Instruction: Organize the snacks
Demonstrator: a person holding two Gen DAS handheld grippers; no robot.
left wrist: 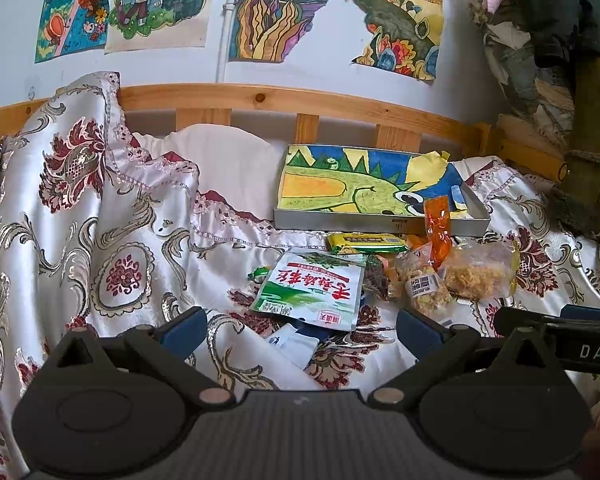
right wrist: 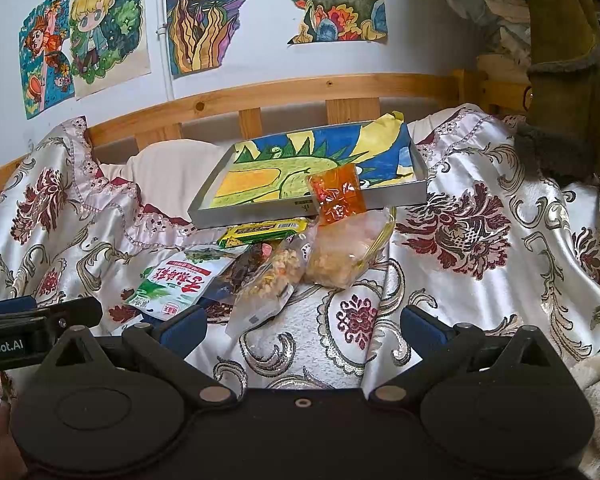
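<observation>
Both grippers hung low over the bed, side by side. On the left gripper (left wrist: 300,330) the blue fingers (left wrist: 184,330) stood wide apart and held nothing. On the right gripper (right wrist: 302,328) the fingers (right wrist: 422,330) were wide apart too, and empty.

Under them lay the shiny flowered bedspread (left wrist: 112,240), full of big folds. It covered the bed as far as the wooden rail (left wrist: 220,98) at the back edge.

Going from left to right, the snacks sat in one messy pile near the middle of the bed. First came the green and white pouch (left wrist: 316,286) with red letters. A white packet (left wrist: 294,344) peeked out from under it, closest to the left fingers. Behind them was a yellow-green bar (left wrist: 366,242). Next came a clear bag of mixed bits (right wrist: 266,280), then a clear bag of yellow crumbs (left wrist: 480,270). An orange packet (right wrist: 336,194) leaned on the front wall of the grey tray (left wrist: 340,220), which sat near the back rail with a dragon drawing inside. Nothing lay flat in the tray yet, so the job looked barely begun.

Things could go wrong easily. The cloth was slippery and bumpy, so a packet might slide away when touched. The bags overlapped, so pulling one might drag another. Squeezing too hard might crush the crumbs. The fingers might pinch the cloth too. The orange packet could tip off. The two grippers were close and might bump.
</observation>
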